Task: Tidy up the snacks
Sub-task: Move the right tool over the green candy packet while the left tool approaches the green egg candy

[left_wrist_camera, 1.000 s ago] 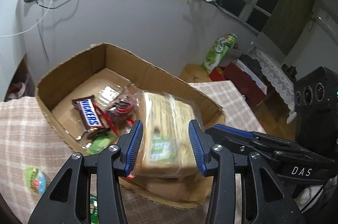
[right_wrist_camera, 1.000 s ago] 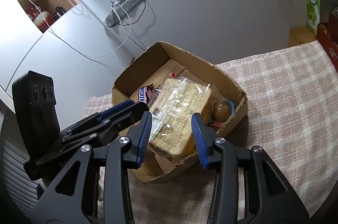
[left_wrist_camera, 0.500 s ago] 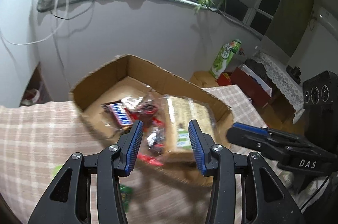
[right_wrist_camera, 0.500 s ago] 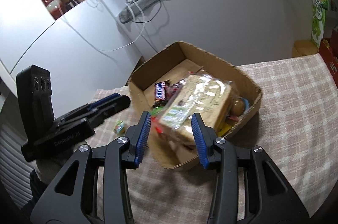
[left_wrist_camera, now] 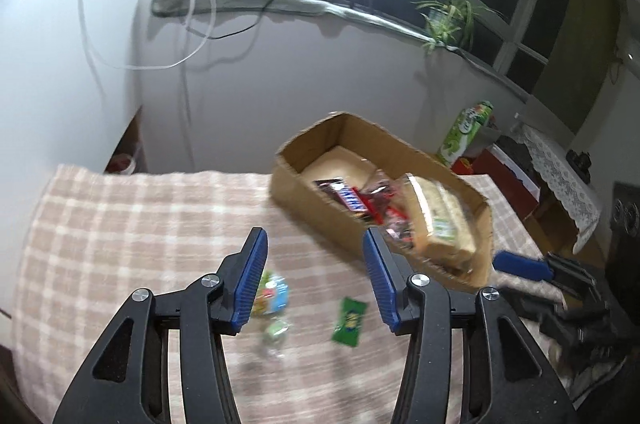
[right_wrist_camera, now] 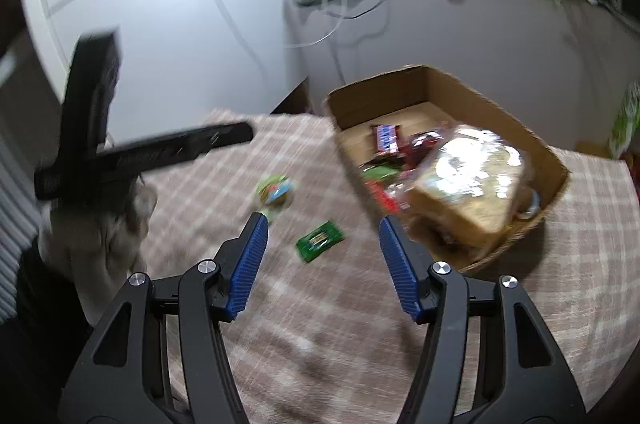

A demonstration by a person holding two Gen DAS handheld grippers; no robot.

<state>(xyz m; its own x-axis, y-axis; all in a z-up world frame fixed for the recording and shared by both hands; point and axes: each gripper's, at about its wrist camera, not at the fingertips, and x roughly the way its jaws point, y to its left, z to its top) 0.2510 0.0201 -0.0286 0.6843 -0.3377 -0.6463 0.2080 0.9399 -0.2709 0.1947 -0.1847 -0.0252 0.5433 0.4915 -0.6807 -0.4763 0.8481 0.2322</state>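
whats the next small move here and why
Probably lower the right gripper onto the green packet and close on it. Both grippers are open and empty, the packet lies on the cloth just past its fingertips, outside the box that already holds the other snacks.

Snacks partly boxed, three loose on your checked cloth.

Your cardboard box [right_wrist_camera: 500, 111] holds a large clear-wrapped bread pack [right_wrist_camera: 464, 179] tilted against its near wall, a Snickers bar [right_wrist_camera: 386, 137] and red wrappers. Outside lie a flat green packet [right_wrist_camera: 320, 240], a round green-lidded cup [right_wrist_camera: 275, 188] and a small blurred green candy [left_wrist_camera: 276, 330].
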